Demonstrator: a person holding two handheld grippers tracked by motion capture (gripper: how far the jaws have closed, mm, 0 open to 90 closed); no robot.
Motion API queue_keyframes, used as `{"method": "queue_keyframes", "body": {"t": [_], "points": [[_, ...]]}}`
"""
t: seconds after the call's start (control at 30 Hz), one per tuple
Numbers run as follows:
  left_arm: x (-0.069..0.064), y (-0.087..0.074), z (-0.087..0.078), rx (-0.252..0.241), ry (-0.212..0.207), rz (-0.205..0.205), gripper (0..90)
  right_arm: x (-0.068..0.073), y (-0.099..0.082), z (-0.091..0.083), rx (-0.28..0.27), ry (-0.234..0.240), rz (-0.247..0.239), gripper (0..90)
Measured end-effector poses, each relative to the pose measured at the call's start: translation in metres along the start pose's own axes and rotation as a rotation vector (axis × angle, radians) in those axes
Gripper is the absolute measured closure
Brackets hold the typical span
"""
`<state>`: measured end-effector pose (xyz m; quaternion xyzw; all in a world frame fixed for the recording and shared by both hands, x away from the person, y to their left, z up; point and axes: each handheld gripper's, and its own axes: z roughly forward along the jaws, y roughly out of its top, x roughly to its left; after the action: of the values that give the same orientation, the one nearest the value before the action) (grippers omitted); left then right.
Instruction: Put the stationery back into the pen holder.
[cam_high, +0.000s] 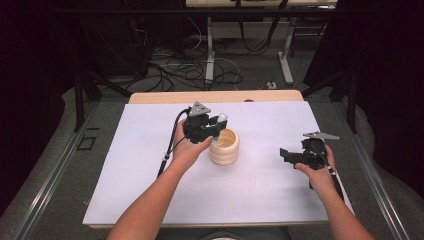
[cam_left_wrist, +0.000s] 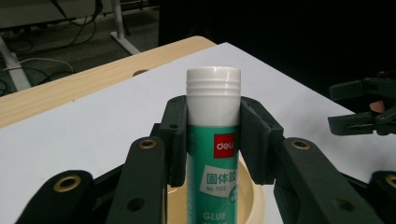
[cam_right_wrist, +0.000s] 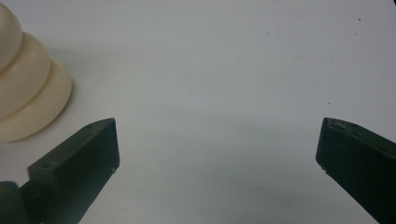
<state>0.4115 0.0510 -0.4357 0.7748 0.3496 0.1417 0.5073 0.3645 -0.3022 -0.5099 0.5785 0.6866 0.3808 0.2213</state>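
Note:
A green glue stick (cam_left_wrist: 213, 158) with a white cap stands upright between the pads of my left gripper (cam_left_wrist: 213, 135), which is shut on it. In the high view that left gripper (cam_high: 214, 129) holds the glue stick (cam_high: 220, 122) just over the near-left rim of a cream ribbed wooden cup (cam_high: 224, 146) in the middle of the table. The cup's rim (cam_left_wrist: 254, 196) shows below the stick. My right gripper (cam_high: 286, 155) rests to the right, low over the white sheet, jaws wide apart and empty; its own view shows the gripper (cam_right_wrist: 217, 144) with the cup (cam_right_wrist: 28, 88) at far left.
A white sheet (cam_high: 150, 150) covers the table, with a wooden strip (cam_high: 215, 96) along its far edge. Beyond it stand desk legs and loose cables (cam_high: 200, 70) on the floor. The right gripper (cam_left_wrist: 362, 109) appears at the right of the left gripper view.

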Motion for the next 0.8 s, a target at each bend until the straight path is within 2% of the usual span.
{"method": "queue_keyframes", "body": {"t": [0.57, 0.8], "points": [[-0.004, -0.003, 0.028, 0.006, -0.009, -0.010, 65.3, 0.000, -0.001, 0.000, 0.007, 0.004, 0.001, 0.0], [-0.007, -0.007, 0.039, 0.029, -0.018, -0.002, 65.3, 0.000, -0.001, 0.000, 0.007, 0.006, -0.002, 0.0]]}}
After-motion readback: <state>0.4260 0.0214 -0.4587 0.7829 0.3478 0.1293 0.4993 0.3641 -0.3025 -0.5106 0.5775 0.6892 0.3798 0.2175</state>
